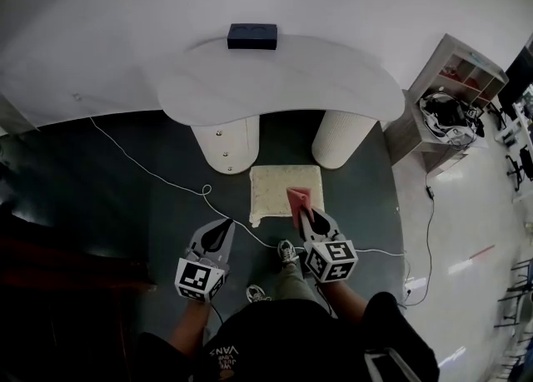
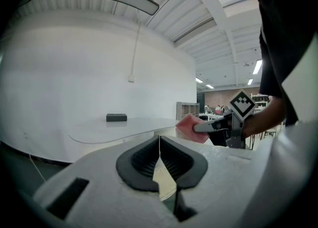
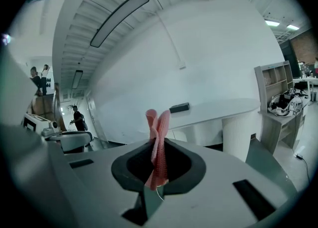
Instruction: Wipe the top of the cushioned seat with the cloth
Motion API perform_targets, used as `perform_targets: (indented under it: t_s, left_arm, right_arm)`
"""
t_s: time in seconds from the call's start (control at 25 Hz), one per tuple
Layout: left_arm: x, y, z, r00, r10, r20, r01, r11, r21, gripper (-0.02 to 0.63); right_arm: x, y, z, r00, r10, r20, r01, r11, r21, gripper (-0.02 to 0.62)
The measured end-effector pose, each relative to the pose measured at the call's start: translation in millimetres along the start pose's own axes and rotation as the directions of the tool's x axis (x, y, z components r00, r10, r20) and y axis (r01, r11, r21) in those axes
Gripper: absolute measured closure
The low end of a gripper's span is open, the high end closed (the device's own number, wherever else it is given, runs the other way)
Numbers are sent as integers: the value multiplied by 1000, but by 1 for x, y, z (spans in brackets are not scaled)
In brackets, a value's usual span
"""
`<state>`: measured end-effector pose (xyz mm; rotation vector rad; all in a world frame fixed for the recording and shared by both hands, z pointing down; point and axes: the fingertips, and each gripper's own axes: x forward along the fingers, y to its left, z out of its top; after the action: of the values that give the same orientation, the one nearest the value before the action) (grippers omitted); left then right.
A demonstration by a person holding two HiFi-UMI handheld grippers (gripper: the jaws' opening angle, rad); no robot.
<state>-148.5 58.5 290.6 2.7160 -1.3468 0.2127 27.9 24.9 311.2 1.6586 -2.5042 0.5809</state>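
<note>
The cream cushioned seat stands on the dark floor in front of the white table. A pink cloth hangs over the seat's near right part, and my right gripper is shut on it. In the right gripper view the cloth stands up folded between the jaws. My left gripper is shut with nothing in it, held over the floor left of the seat. In the left gripper view the cloth and the right gripper show off to the right.
A white curved table on two round ribbed legs stands just beyond the seat, with a dark box on top. A white cable runs across the floor. A shelf unit stands at the right. The person's shoes are near the seat.
</note>
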Motion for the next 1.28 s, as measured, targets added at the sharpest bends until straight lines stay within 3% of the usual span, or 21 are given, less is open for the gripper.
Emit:
perform_targets:
  t_s: [0.2, 0.48, 1.28]
  left_arm:
    - [-17, 0, 14, 1000, 12, 17, -12, 1000, 8, 588]
    - [-30, -4, 19, 1000, 8, 28, -9, 1000, 11, 588]
    - [-34, 1, 30, 999, 37, 37, -38, 999, 30, 588]
  right_arm:
    - [-19, 30, 21, 997, 65, 31, -64, 997, -35, 571]
    - [-34, 46, 34, 994, 93, 61, -90, 995, -49, 572]
    - [-34, 46, 34, 993, 113, 31, -111, 992, -51, 572]
